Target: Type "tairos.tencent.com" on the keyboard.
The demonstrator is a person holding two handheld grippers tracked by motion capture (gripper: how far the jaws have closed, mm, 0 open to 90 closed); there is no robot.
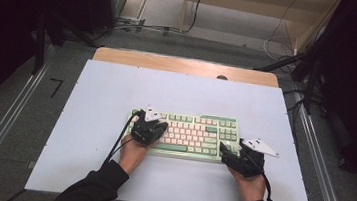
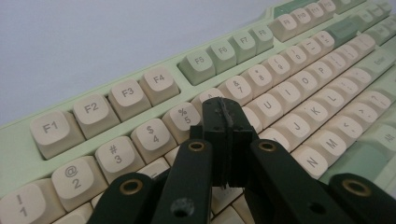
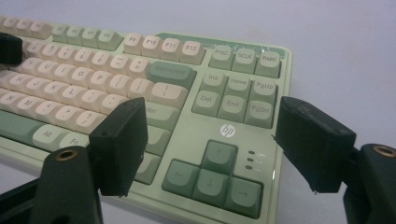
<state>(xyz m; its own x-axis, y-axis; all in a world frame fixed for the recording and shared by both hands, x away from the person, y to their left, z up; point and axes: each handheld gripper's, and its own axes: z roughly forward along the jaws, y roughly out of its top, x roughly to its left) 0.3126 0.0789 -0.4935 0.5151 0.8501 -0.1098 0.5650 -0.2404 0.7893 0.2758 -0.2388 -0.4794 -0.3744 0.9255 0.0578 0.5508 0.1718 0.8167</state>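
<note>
Over the left half of the keyboard (image 1: 185, 134), which lies across the middle of the white table (image 1: 83, 171), we have the left gripper (image 1: 149, 127) with its jaws pressed together into a single narrow tip, holding nothing. In the left gripper view that tip (image 2: 224, 122) hangs above the letter rows, just below the 5 key (image 2: 183, 116) and the 7 key (image 2: 237, 87), somewhere about the R and T caps it hides. We judge the step in hand to be pressing one key with this closed tip.

To do it well, we should keep the jaws shut so the tip stays as slim as a fingertip, and bring it down square on the middle of one cap. A tip landing on the seam between two caps would likely push both, so we line up first, then descend straight and gently. We cannot tell from these views whether the tip already touches a cap.

At the keyboard's 3 o'clock end, toward its near corner, the right gripper (image 1: 241, 155) waits with its jaws wide apart and nothing between them. In the right gripper view the fingers (image 3: 122, 142) frame the arrow keys (image 3: 212, 179), with the navigation block (image 3: 238, 93) at 12 o'clock from them. We could use that gripper to steady the case at its edge if the keyboard slides under the press; otherwise it should stay off the keys so nothing is struck by accident.
</note>
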